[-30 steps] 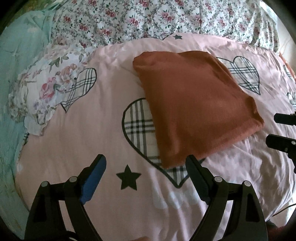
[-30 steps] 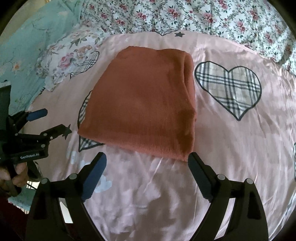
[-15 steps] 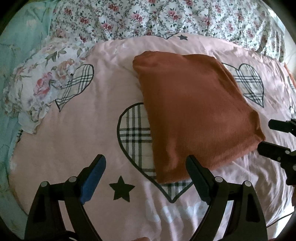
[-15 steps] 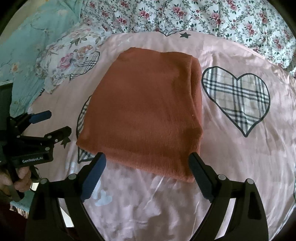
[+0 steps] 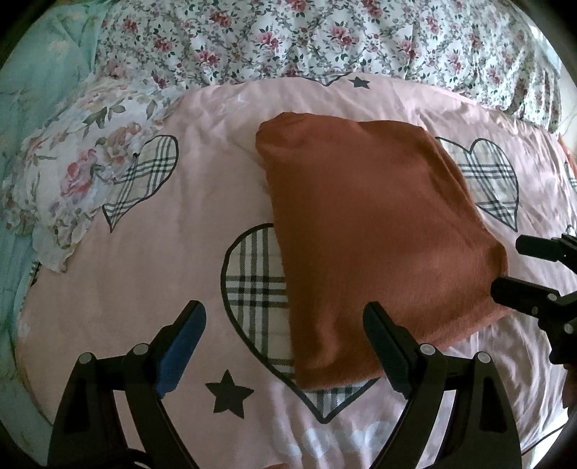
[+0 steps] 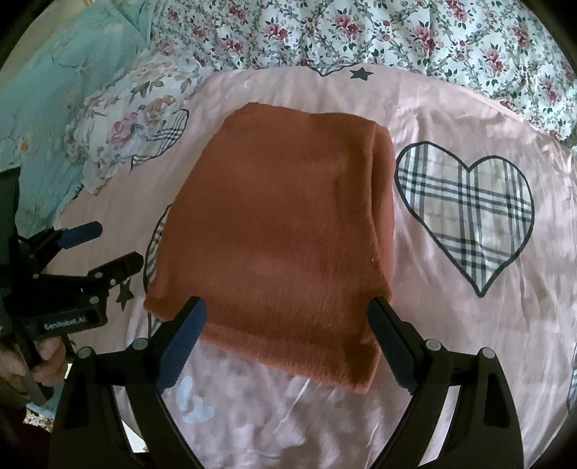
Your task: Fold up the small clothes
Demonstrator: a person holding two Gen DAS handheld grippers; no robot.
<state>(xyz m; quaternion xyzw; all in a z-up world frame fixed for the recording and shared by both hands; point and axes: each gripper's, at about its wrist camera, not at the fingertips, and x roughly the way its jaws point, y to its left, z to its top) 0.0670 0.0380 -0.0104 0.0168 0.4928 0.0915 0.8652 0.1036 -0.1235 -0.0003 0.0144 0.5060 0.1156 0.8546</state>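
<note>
A rust-orange knit garment (image 5: 368, 231) lies folded into a rough rectangle on the pink heart-print sheet (image 5: 137, 274); it also shows in the right wrist view (image 6: 281, 231). My left gripper (image 5: 285, 339) is open and empty, over the garment's near left corner. My right gripper (image 6: 288, 335) is open and empty, its fingers spanning the garment's near edge. The right gripper shows at the right edge of the left wrist view (image 5: 541, 274). The left gripper shows at the left of the right wrist view (image 6: 97, 249), open, beside the garment's left corner.
A floral quilt (image 6: 396, 32) lies bunched along the far side of the bed. A floral pillow (image 5: 72, 173) sits at the left, with teal bedding (image 6: 47, 108) beyond it. Plaid hearts (image 6: 465, 209) and black stars are printed on the sheet.
Both grippers have moved forward toward the garment's near edge. Both stay open. The garment has not moved.
</note>
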